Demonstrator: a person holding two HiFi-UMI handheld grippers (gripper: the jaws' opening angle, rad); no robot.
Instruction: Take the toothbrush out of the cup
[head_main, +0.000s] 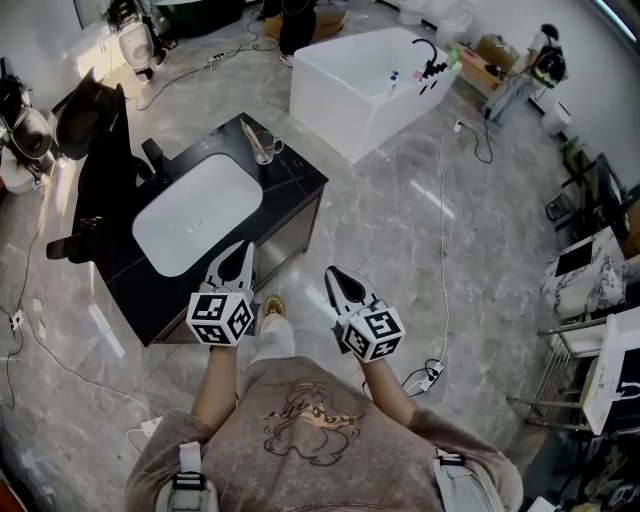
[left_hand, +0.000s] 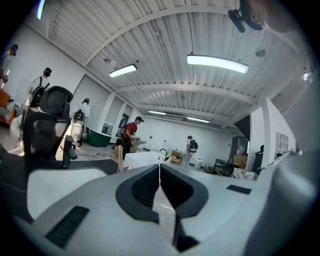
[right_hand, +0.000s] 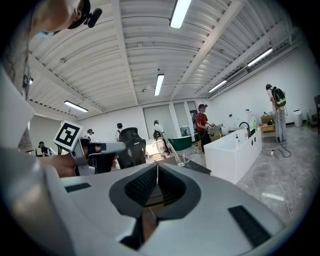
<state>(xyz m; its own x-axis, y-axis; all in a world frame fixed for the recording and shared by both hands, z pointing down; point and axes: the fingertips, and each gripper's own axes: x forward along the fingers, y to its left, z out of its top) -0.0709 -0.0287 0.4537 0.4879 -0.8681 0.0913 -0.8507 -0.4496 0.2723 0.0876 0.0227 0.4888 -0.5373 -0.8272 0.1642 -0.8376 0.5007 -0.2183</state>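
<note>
A clear glass cup (head_main: 264, 150) holding a toothbrush (head_main: 252, 135) stands at the far right corner of the black vanity counter (head_main: 290, 185), behind the white sink (head_main: 195, 215). In the right gripper view the cup (right_hand: 180, 160) shows ahead with the toothbrush (right_hand: 172, 148) leaning left out of it. My left gripper (head_main: 243, 252) is shut and empty over the counter's front edge, well short of the cup. My right gripper (head_main: 334, 278) is shut and empty over the floor, right of the vanity. The jaws meet in both gripper views, left (left_hand: 160, 167) and right (right_hand: 157, 167).
A black faucet (head_main: 152, 155) stands behind the sink, with a black office chair (head_main: 95, 125) to its left. A white bathtub (head_main: 370, 75) lies beyond the vanity. Cables and a power strip (head_main: 430, 375) cross the floor. Several people stand in the background.
</note>
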